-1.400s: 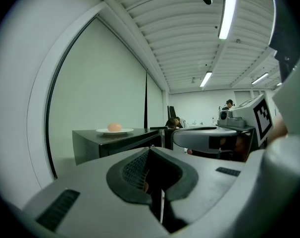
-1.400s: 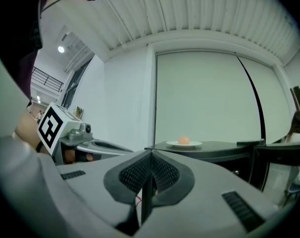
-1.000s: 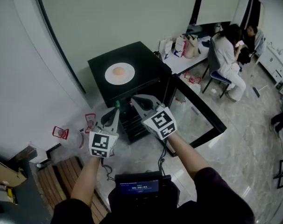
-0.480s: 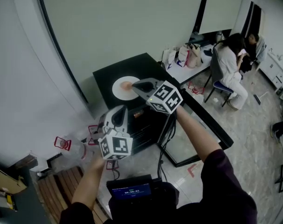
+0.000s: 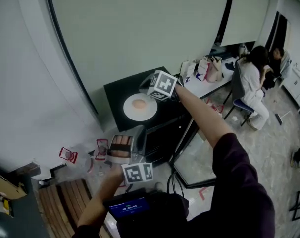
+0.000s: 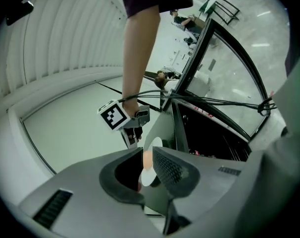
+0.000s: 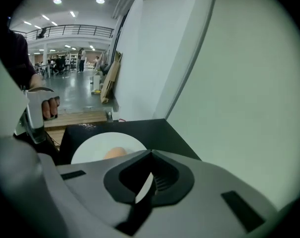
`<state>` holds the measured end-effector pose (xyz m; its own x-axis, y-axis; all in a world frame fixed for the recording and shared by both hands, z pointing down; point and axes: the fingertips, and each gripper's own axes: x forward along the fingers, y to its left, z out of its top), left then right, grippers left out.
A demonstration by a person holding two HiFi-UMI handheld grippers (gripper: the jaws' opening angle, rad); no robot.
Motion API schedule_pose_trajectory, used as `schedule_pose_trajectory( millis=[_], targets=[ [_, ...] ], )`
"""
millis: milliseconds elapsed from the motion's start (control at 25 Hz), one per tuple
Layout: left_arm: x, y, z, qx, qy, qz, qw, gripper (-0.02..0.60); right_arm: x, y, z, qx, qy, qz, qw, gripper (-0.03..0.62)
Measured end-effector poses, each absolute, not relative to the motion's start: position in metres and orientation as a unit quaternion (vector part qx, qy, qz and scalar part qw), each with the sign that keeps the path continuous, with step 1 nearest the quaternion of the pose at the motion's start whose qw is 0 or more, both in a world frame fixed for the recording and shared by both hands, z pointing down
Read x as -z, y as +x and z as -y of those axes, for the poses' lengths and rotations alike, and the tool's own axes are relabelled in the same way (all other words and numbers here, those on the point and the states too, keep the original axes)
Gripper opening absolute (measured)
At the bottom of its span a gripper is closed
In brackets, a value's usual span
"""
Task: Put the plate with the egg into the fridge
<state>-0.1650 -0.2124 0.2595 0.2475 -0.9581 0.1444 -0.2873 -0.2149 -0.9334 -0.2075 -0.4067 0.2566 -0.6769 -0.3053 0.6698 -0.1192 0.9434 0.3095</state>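
Note:
A white plate (image 5: 140,108) with a pale orange egg (image 5: 139,103) lies on top of the black mini fridge (image 5: 119,89). Its glass door (image 5: 209,168) hangs open to the right. My right gripper (image 5: 146,89) hovers just over the plate's far right rim. Its jaws are shut on nothing, with the plate (image 7: 98,145) and egg (image 7: 115,152) right beneath them. My left gripper (image 5: 135,133) is held low in front of the fridge and tilted up. It is open by a narrow gap, through which the egg (image 6: 147,158) and plate (image 6: 152,144) show.
Red holders (image 5: 66,154) stand on the floor left of the fridge, beside wooden slats (image 5: 66,197). Cables (image 6: 214,101) run across the open fridge front. Behind the fridge is a white table with bags (image 5: 205,68), where a person (image 5: 251,83) sits. A wall is close behind.
My right gripper has risen from in front of the fridge to just above the plate on top. The left gripper has stayed low and dropped a little.

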Motion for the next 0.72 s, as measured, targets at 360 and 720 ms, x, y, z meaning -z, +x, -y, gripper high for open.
schedule_pose_trajectory(
  millis=[360,720],
  targets=[
    [-0.281,-0.174,0.229,0.464,-0.636,-0.477,0.39,0.101,-0.294,-0.244,0.436,0.15,0.025,0.874,0.461,0.008],
    [-0.293,-0.17,0.24,0.484,-0.628,-0.472,0.385,0.101,-0.314,-0.238,0.431,0.123,-0.012,0.878,0.462,0.008]
  ],
)
